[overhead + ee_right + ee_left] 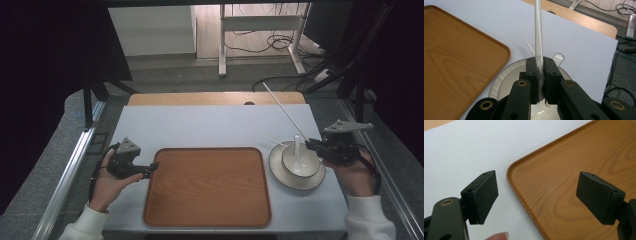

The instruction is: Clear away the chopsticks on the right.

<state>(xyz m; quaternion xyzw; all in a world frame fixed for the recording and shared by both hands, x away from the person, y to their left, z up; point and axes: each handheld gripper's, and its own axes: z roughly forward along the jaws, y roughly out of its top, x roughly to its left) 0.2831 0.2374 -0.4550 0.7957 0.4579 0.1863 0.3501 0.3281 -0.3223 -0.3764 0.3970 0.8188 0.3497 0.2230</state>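
Observation:
My right gripper [310, 144] [540, 61] is shut on a long white chopstick [285, 112] [538, 35], which slants up and away over the far side of the table. Just below it, a white bowl [300, 161] holding a white spoon [298, 147] [558, 57] sits on a pale plate [280, 172] [501, 82]. A second white chopstick [274, 141] [529, 46] lies by the plate's far rim. My left gripper [152, 167] [537, 182] is open with nothing between its jaws, hovering at the left edge of the wooden tray [207, 185] [564, 170].
The tray lies in the middle of a white table top [200, 127], with the plate right of it. A wooden strip [215, 98] runs along the far edge. Beyond the table are desk legs and cables [280, 45] on the floor.

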